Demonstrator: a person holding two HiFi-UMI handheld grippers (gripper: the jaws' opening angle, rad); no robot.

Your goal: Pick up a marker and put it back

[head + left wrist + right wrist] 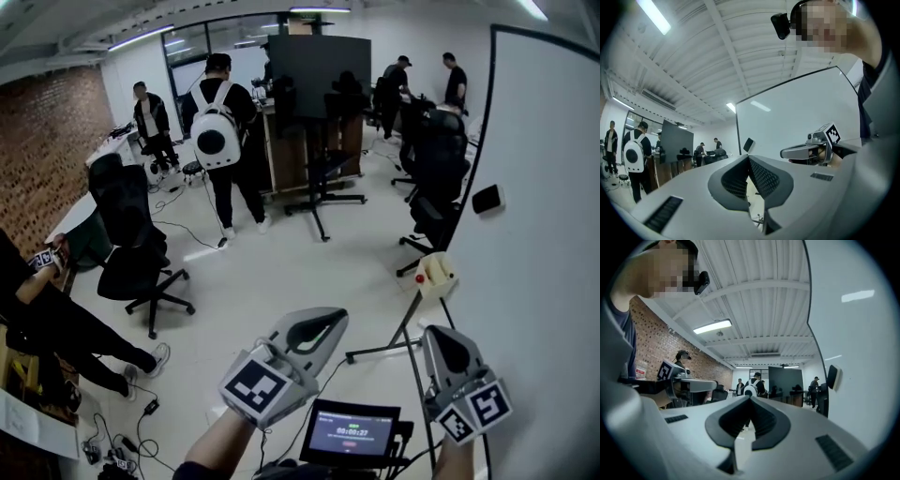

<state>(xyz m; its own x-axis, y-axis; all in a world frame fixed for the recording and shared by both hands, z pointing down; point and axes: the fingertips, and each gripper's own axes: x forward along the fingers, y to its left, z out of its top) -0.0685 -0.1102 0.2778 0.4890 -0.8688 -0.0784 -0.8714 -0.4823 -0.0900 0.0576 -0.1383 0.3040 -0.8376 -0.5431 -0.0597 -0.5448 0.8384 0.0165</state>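
Note:
I cannot make out a marker in any view. A large whiteboard stands at the right, with a black eraser stuck to it. A small beige holder with a red thing on it sits by the board's lower edge. My left gripper is held low in the middle, shut, with nothing in it; its jaws meet at the tip. My right gripper is beside it, close to the board, also shut and empty. Both point level across the room.
A device with a lit screen sits just below the grippers. The board's stand leg crosses the floor ahead. Black office chairs stand at the left and near the board. Several people stand further back by a dark screen.

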